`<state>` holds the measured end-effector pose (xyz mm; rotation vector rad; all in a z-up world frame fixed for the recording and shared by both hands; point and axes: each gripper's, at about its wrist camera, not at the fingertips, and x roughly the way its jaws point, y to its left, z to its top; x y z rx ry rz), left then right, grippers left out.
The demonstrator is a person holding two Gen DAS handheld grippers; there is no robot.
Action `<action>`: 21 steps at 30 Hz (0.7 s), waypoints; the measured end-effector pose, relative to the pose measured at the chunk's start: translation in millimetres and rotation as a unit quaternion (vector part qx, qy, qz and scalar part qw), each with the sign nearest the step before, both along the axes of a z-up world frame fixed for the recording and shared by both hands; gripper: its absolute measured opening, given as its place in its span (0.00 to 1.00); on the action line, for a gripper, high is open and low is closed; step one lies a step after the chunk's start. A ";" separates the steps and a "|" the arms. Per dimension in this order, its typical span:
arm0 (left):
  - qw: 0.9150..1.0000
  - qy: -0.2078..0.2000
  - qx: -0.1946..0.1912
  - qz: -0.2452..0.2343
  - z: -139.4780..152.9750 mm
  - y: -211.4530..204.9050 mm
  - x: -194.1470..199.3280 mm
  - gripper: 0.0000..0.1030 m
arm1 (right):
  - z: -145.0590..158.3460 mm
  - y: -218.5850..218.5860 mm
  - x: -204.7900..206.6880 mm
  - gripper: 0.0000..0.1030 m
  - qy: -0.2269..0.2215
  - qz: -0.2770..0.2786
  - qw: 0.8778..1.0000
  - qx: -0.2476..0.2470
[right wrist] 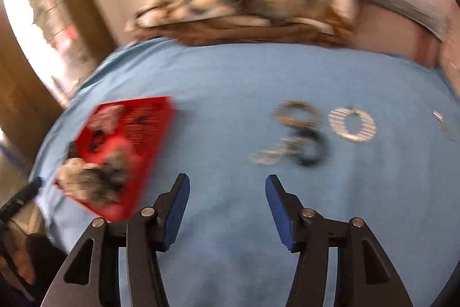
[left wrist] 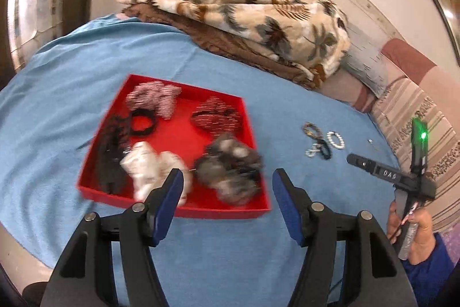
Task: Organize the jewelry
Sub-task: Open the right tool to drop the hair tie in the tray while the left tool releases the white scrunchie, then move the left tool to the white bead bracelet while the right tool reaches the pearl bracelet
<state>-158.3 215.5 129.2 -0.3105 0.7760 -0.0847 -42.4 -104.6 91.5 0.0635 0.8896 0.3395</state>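
**Little rings and bands wait on the blue bed, next to the red tray**

We see the small jewelry (right wrist: 302, 134) lying in a loose bunch on the blue sheet (right wrist: 230, 76) of the bed. It sits well apart from the red tray (left wrist: 172, 210), off to the tray's right. There is a white bead bracelet (right wrist: 353, 124), a brown and gold ring shape (right wrist: 296, 115), a dark band (right wrist: 312, 148) and a pale shiny piece (right wrist: 267, 156). We think they lie out here because they have not been sorted yet. The tray looks like the place for them to go.

Most pieces are round, so they do not point any way. They lie flat. The pale shiny piece is longer, and it runs from the dark band out toward the tray side. The whole bunch stretches mostly side to side in the right view. That view is blurry, so we cannot tell more.

The tray already holds soft hair ties (left wrist: 218, 117) and fluffy things (left wrist: 230, 166).

Our right tool (right wrist: 227, 186) hangs over the sheet, near the bunch. Its blue fingers are spread wide with nothing between them. Our left tool (left wrist: 228, 180) hovers at the near edge of the tray, spread wide too and holding nothing.

A spotted blanket (left wrist: 244, 10) is heaped at the far side of the bed.
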 end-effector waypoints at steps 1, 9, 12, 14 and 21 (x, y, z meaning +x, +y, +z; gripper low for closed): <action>1.000 0.002 0.001 -0.005 2.8 -7.2 4.9 0.62 | -2.5 -18.0 1.7 0.58 0.003 -0.016 1.000 0.002; 0.999 0.026 0.011 -0.040 18.7 -76.4 49.9 0.62 | -21.5 -109.8 19.8 0.58 0.010 -0.093 0.995 0.030; 0.998 0.037 0.012 -0.054 16.7 -106.0 69.0 0.62 | -29.5 -124.7 30.4 0.58 0.011 -0.107 0.993 0.039; 0.997 0.046 0.015 -0.065 9.8 -128.5 86.9 0.62 | -34.5 -129.9 38.0 0.58 0.011 -0.113 0.993 0.042; 0.991 0.084 0.047 -0.093 -29.1 -182.8 146.9 0.62 | -50.9 -141.8 71.8 0.57 0.010 -0.117 0.991 0.069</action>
